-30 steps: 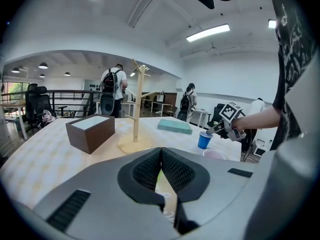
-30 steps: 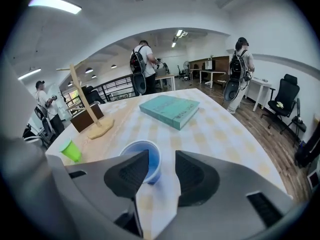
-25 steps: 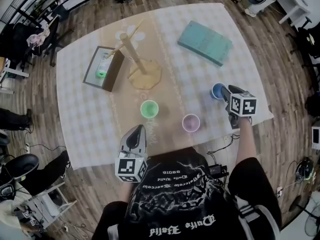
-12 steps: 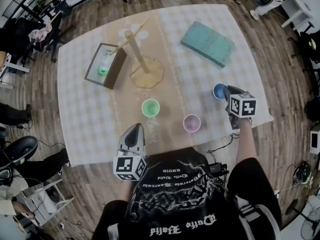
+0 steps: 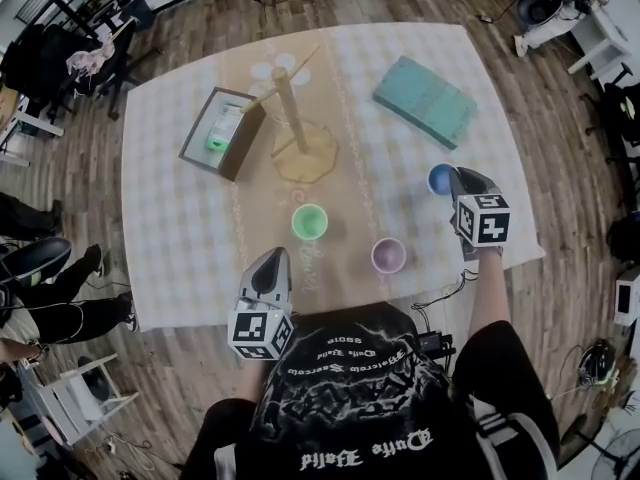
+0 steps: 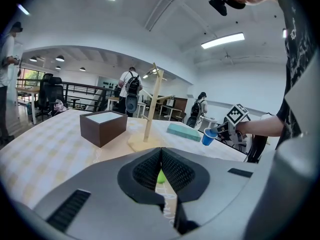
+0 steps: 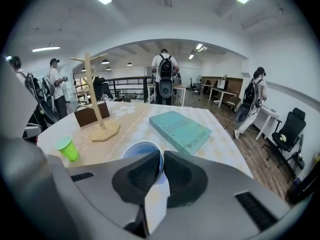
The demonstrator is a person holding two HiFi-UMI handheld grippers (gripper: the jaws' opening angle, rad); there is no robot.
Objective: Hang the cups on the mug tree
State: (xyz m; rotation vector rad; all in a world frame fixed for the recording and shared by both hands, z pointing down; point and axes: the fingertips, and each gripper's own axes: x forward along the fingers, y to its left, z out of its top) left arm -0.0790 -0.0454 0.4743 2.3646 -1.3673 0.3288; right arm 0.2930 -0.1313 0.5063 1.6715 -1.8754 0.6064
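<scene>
Blue cup (image 5: 440, 178): small, plain, tapered, mouth upward, at the right edge of the table (image 5: 170, 228), well apart from the mug tree (image 5: 290, 108). The right gripper (image 5: 457, 181) has just closed its jaws, and they pinch the cup's rim. Left gripper (image 5: 271, 263): jaws together, nothing between them.

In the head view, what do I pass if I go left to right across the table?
brown box → mug tree → purple cup → blue cup. Left out: the green cup lines up with the mug tree, and the teal book spans both the purple and blue cups.
</scene>
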